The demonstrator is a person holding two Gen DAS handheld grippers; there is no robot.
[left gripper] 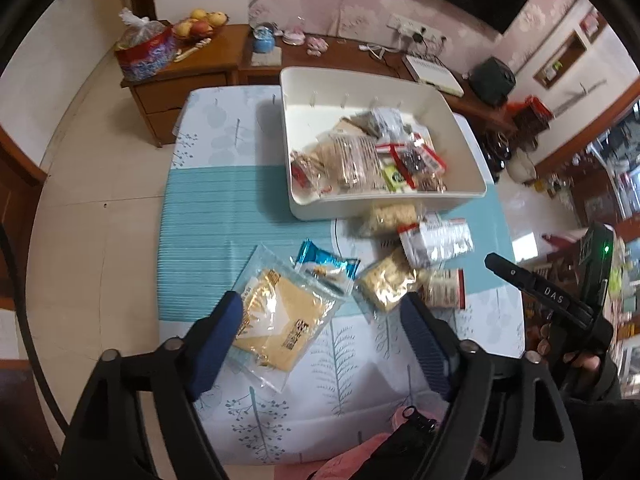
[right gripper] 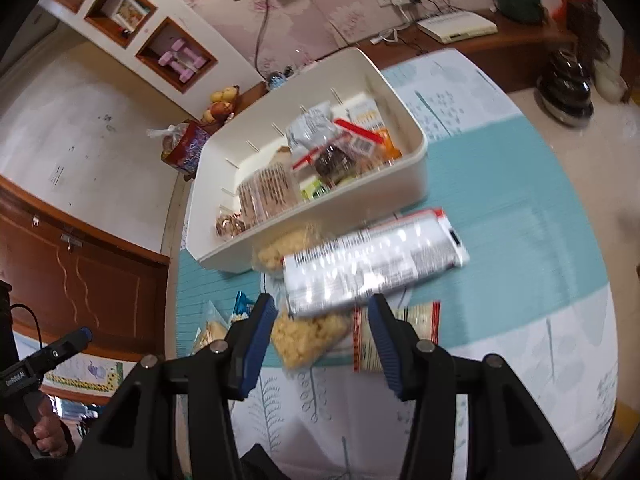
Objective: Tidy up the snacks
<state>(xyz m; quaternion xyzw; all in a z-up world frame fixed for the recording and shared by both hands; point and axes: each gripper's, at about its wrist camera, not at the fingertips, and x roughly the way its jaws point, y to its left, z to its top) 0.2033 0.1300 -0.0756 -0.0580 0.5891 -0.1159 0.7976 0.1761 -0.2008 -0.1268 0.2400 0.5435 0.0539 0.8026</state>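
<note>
A white bin [left gripper: 468, 152] [right gripper: 256, 244] on the table holds several snack packets. Loose snacks lie in front of it: a large yellow packet [left gripper: 280, 328], a blue wrapper [left gripper: 326, 264], clear bags of yellow puffs [left gripper: 386, 282] [right gripper: 308, 336], a silver packet [left gripper: 438, 240] [right gripper: 372, 260] and a red-edged packet [left gripper: 444, 288] [right gripper: 416, 316]. My left gripper [left gripper: 324, 312] is open above the table, its left finger beside the yellow packet. My right gripper [right gripper: 322, 312] is open and empty, with the puffs bag and silver packet between its fingers; it also shows in the left wrist view [left gripper: 540, 288].
The table has a teal and white cloth [left gripper: 216, 216] [right gripper: 500, 208]. Behind it stands a wooden cabinet [left gripper: 184, 80] with a fruit bowl [left gripper: 198, 26], a red tin [left gripper: 146, 54] and a white router [right gripper: 456, 26]. Tiled floor lies to the left.
</note>
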